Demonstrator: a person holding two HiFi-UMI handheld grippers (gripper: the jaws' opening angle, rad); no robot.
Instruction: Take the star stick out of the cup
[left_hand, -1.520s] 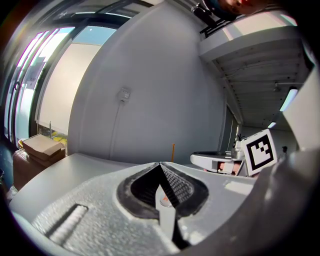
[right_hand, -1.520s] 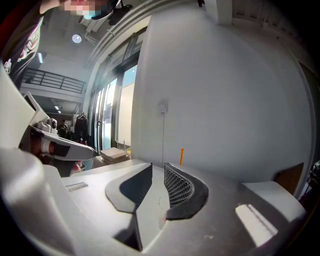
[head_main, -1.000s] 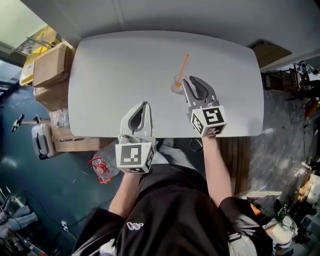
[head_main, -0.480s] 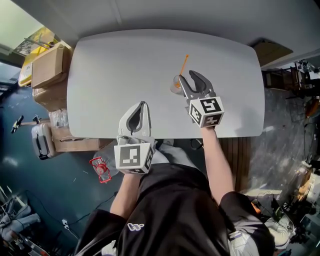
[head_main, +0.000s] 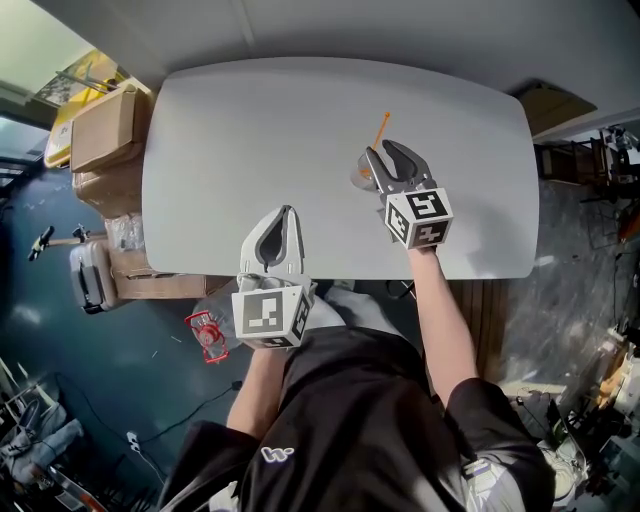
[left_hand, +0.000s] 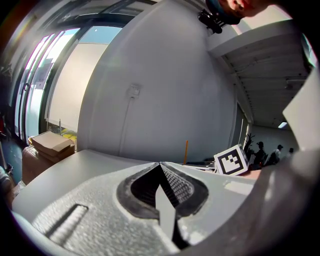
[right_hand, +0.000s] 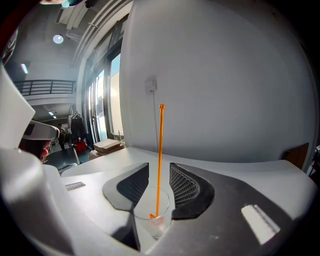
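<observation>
1. nearest to us, at 6 o'clock on the head view, the left gripper hangs over the near edge of the grey table, pointing to 12 o'clock. its own view shows the jaws closed tip to tip with nothing in them.
2. at 4 o'clock of the table's centre, the right gripper reaches in from the near edge and points to about 11 o'clock, its marker cube riding behind the jaws.
3. its jaws have just been closing and now stand fairly wide on either side of the clear cup, which sits on the table deep in the gap, close to the throat. we cannot tell whether the pads touch the cup's wall.
4. the orange star stick is in the cup, its star end down at the bottom and its shaft rising upright between the two ribbed pads, touching neither.
5. from above, the stick tips toward 1 o'clock beyond the jaw tips.
6. farther off, at 9 to 10 o'clock beside the table, cardboard boxes stand on the floor.
</observation>
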